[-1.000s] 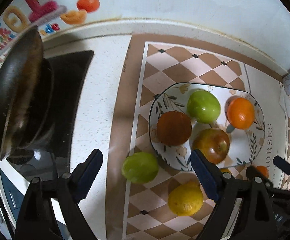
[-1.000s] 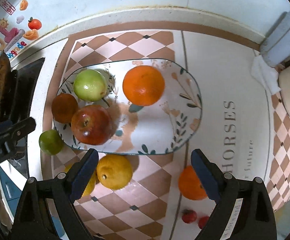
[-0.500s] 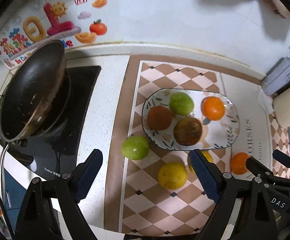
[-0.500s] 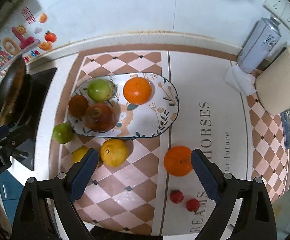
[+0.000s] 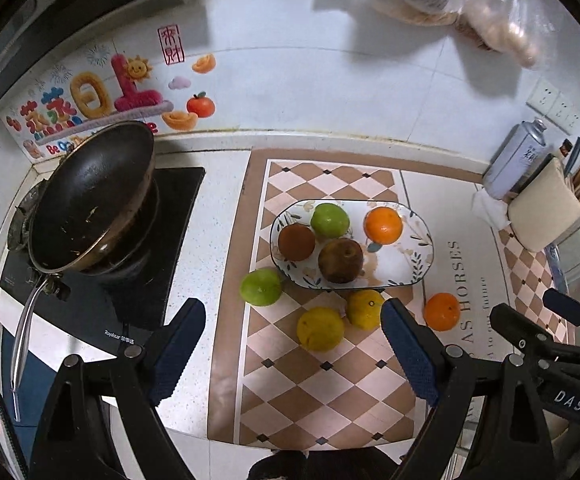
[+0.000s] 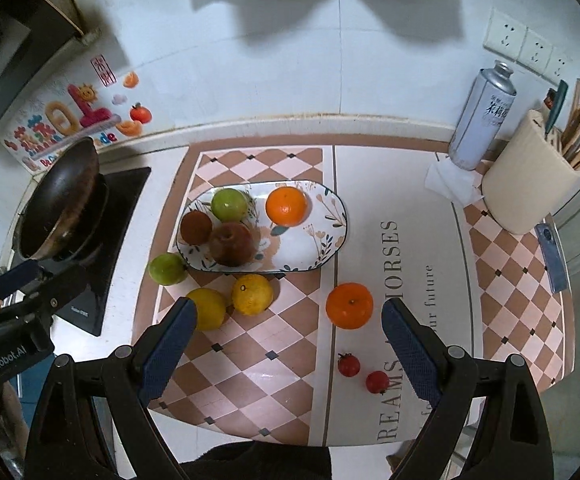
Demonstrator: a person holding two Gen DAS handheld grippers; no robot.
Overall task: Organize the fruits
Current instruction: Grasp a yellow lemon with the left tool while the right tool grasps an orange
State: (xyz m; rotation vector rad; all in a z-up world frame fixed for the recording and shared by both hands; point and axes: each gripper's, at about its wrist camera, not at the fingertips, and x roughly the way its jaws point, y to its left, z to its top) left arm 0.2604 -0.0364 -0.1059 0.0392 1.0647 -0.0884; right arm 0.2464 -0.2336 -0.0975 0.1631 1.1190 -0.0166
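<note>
An oval floral plate [image 6: 322, 236] [image 5: 414, 256] on the checkered mat holds a green apple [image 6: 229, 204], a brown fruit [image 6: 196, 228], a dark red apple [image 6: 232, 244] and an orange [image 6: 287, 206]. On the mat beside it lie a green apple [image 6: 167, 269] [image 5: 261, 287], two yellow fruits [image 6: 208, 308] [image 6: 252, 294], an orange [image 6: 349, 305] [image 5: 442, 311] and two small red tomatoes [image 6: 348, 365]. My left gripper [image 5: 293, 346] and right gripper [image 6: 286, 342] are both open and empty, high above the counter's front.
A black wok [image 5: 90, 200] sits on the stove at the left. A spray can [image 6: 482, 116], a white tissue [image 6: 450, 182] and a beige utensil holder [image 6: 530, 180] stand at the back right. The counter's front edge is near below.
Both grippers have pulled back and up from the plate, so the whole counter now shows. The fruits have not moved.
</note>
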